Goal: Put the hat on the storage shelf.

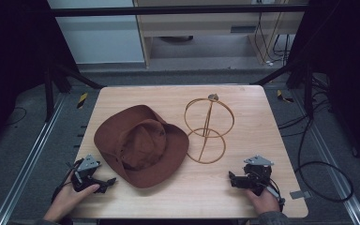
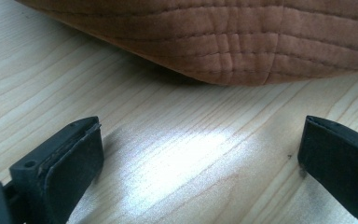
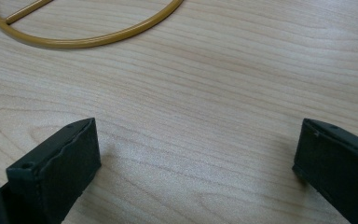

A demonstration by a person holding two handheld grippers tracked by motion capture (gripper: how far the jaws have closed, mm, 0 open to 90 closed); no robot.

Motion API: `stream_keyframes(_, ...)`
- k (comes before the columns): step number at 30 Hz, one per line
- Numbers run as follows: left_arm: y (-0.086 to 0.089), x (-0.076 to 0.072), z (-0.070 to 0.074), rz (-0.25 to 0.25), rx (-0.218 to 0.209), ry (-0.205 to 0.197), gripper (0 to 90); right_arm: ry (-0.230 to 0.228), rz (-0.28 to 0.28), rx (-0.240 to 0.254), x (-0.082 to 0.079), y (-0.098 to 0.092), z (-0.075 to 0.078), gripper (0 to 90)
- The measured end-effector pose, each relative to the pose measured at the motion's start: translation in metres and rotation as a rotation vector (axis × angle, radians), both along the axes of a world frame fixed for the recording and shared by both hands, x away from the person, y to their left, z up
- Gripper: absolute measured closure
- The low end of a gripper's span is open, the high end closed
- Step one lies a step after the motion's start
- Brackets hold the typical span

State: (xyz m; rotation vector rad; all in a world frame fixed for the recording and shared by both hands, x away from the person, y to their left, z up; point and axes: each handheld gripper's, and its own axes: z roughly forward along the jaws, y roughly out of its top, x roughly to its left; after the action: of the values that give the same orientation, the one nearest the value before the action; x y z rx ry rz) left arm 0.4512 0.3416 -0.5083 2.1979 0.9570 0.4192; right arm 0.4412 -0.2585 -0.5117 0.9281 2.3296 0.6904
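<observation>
Your left gripper point(image 1: 107, 180) rests on the counter point(image 1: 243, 140) at its near left corner, with your left hand point(image 1: 70, 197) wrapped around the body from behind. Its fingers point(image 2: 74, 158) are spread wide, with bare wood between them and nothing pinched. In the left gripper view the stitched brim of the hat point(image 2: 242, 42) lies just ahead of the fingertips, apart from them, its edge resting on the wood.

Your right gripper point(image 1: 234, 179) sits on the counter at the near right, held by your right hand point(image 1: 262, 199). Its fingers point(image 3: 60, 163) are also spread wide and hold nothing. In the right gripper view the gold base ring of the stand point(image 3: 88, 39) curves across the top left, well ahead of the fingertips.

The brown hat point(image 1: 143, 145) lies left of centre, crown up, brim flat on the counter and curling a little at the far side. Its near brim edge comes close to your left gripper. The stand point(image 1: 208, 129) is upright just to the right of the hat: a gold wire ring on the counter, a thin rod rising from it, and a larger upright hoop with a small grey cap at the top. The hat's right brim lies just beside the base ring; you cannot tell from above whether they touch.

A small grey tag point(image 1: 300, 194) lies at the near right corner of the counter.
</observation>
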Motion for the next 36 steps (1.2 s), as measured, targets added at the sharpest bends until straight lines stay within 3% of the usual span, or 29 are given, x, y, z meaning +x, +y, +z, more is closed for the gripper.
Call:
stream_keyframes(7,0.001,-0.001,0.005,-0.022,0.011,-0.003,3.0,0.0,0.0,0.0,0.0,0.0,0.0,0.4)
stream_keyframes(11,0.002,-0.005,0.011,-0.03,0.005,-0.039,3.5,0.0,0.0,-0.001,0.0,0.0,0.0,0.4)
stream_keyframes(14,0.006,-0.009,0.017,-0.007,-0.017,-0.079,3.6,0.0,0.0,0.0,0.0,0.0,0.0,0.4)
stream_keyframes(18,0.007,-0.014,0.023,-0.013,-0.053,-0.111,3.2,0.0,0.0,0.0,0.0,0.0,0.0,0.4)
stream_keyframes(24,0.007,-0.019,0.03,-0.021,-0.074,-0.149,3.2,0.0,0.0,0.0,0.0,0.0,0.0,0.4)
stream_keyframes(29,0.006,-0.021,0.034,-0.018,-0.109,-0.154,3.2,0.0,0.0,0.0,0.0,0.0,0.0,0.4)
stream_keyframes(36,-0.005,-0.021,0.044,-0.051,-0.117,-0.153,3.2,0.0,0.0,0.0,0.0,0.0,0.0,0.4)
